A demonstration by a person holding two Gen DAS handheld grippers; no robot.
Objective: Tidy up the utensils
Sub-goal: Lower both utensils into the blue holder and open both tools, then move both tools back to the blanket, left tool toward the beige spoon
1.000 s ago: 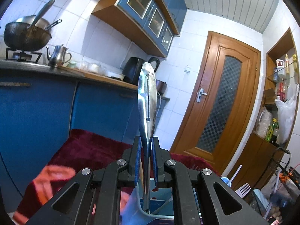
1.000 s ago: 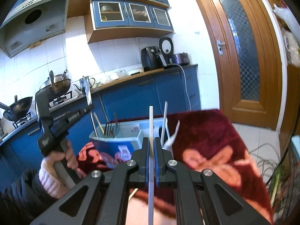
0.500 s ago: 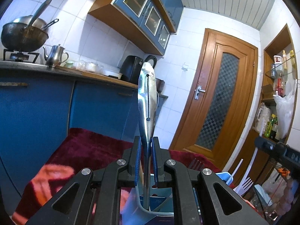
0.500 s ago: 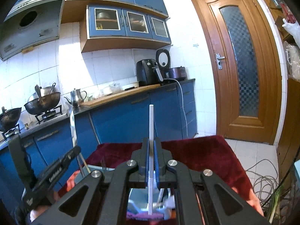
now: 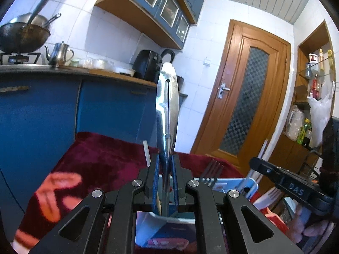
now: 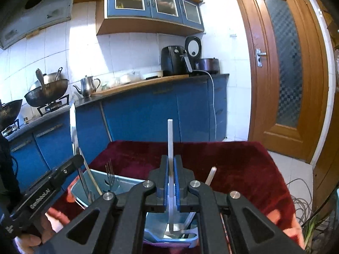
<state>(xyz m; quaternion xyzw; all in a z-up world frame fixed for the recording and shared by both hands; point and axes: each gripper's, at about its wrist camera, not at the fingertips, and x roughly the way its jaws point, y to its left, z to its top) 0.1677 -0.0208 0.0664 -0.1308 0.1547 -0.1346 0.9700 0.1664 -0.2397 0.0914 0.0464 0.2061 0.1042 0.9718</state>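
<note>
My left gripper (image 5: 165, 165) is shut on a shiny metal spatula (image 5: 167, 105), its slotted handle standing upright and its blade below the jaws. My right gripper (image 6: 171, 165) is shut on a white plastic utensil (image 6: 170, 139), also upright, its lower end inside a blue organizer box (image 6: 127, 181). The box sits on a dark red cloth (image 6: 233, 165). A metal fork (image 6: 110, 171) and a thin wooden stick (image 6: 91, 173) stand in the box's left part. A second white handle (image 6: 210, 174) leans at its right. Both grippers hang over the box side by side.
Blue kitchen cabinets (image 6: 148, 114) with a counter run behind the cloth-covered table. On the counter stand woks (image 6: 46, 91), a steel teapot (image 6: 86, 84) and black appliances (image 6: 173, 60). A wooden door (image 6: 281, 67) is at the right; cables (image 6: 303, 203) lie on the floor.
My right gripper has swung left with the white utensil and now sits over the box, showing at the right of the left wrist view. The left gripper has barely moved.
</note>
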